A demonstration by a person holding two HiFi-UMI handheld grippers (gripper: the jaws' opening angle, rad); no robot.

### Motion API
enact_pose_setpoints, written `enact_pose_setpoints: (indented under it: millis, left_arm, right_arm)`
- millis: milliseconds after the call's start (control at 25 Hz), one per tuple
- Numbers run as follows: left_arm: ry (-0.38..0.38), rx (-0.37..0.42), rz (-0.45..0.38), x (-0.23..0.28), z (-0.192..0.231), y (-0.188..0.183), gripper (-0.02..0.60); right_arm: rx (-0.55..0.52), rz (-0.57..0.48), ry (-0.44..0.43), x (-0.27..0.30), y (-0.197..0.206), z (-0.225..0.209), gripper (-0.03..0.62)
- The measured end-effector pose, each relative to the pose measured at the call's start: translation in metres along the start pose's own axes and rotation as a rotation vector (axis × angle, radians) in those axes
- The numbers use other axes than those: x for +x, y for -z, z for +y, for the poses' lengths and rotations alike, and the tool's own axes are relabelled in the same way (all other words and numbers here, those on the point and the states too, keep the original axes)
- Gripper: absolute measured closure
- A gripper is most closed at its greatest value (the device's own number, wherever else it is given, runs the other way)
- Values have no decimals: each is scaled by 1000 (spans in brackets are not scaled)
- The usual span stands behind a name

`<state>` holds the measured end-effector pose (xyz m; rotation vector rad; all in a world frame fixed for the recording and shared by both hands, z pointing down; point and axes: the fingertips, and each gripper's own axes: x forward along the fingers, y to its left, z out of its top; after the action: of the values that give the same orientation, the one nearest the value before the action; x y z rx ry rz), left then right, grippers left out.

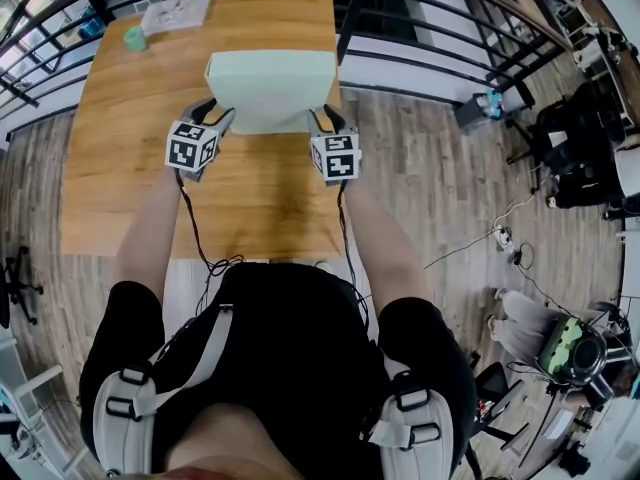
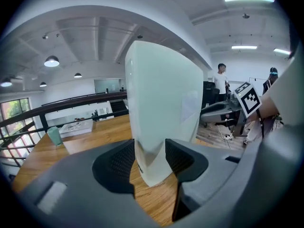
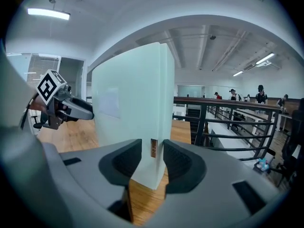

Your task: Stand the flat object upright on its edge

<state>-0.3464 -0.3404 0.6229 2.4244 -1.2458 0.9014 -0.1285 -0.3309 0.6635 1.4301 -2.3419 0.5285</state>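
A pale green flat box (image 1: 270, 88) stands lifted over the wooden table (image 1: 130, 158), gripped at both lower corners. My left gripper (image 1: 222, 120) is shut on its left corner; in the left gripper view the box (image 2: 161, 108) rises tall between the pads (image 2: 122, 161), its bottom edge just above the wood. My right gripper (image 1: 322, 123) is shut on the right corner. The right gripper view has the box (image 3: 133, 108) upright with its narrow edge facing me, clamped by both pads (image 3: 176, 164), and my left gripper (image 3: 71, 107) beyond it.
A teal cup (image 1: 135, 38) and a white tray (image 1: 176, 12) sit at the table's far left corner. A black railing (image 1: 420, 18) runs behind and right of the table. People stand in the distance (image 2: 220, 80). Cables (image 1: 470, 246) trail on the floor at right.
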Motion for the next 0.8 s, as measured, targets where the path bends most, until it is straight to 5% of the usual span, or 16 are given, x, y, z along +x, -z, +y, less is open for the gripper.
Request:
enact_pose_setpoints:
  millis: [360,560,800]
  left_arm:
    - [-75,-64,-72,-23,7,-4,377]
    - [-134,-79,-201,-65,-3,-37,381]
    - [-304,-119,-355,-139,-20,-62,574]
  right_arm:
    - [43,-72,-23,-21,-17,-3,459]
    - [85,-208,-50,-67,-52,-1,461]
    - [68,-386,-39,-124,-111,8,552]
